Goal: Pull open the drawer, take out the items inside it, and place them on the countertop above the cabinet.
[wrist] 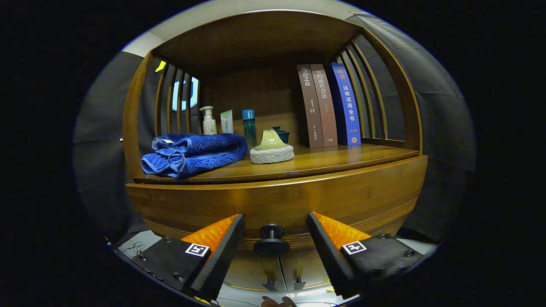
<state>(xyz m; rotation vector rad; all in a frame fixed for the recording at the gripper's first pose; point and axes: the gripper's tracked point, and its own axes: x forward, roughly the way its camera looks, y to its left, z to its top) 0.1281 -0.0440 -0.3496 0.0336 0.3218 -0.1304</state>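
Wooden cabinet [273, 200] fills the background, a blue towel [194, 153] on its countertop [341, 160]. Its closed drawer's dark round knob [271, 241] sits between the gripper [275, 247] fingers, spread wide, apparently not touching.

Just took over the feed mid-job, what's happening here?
The hand-held gripper is open, its fingers either side of the round black drawer knob without pressing on it. The wooden drawer front looks closed. On the wooden countertop above sit a folded blue towel, a green-topped scrubbing sponge and three upright books.
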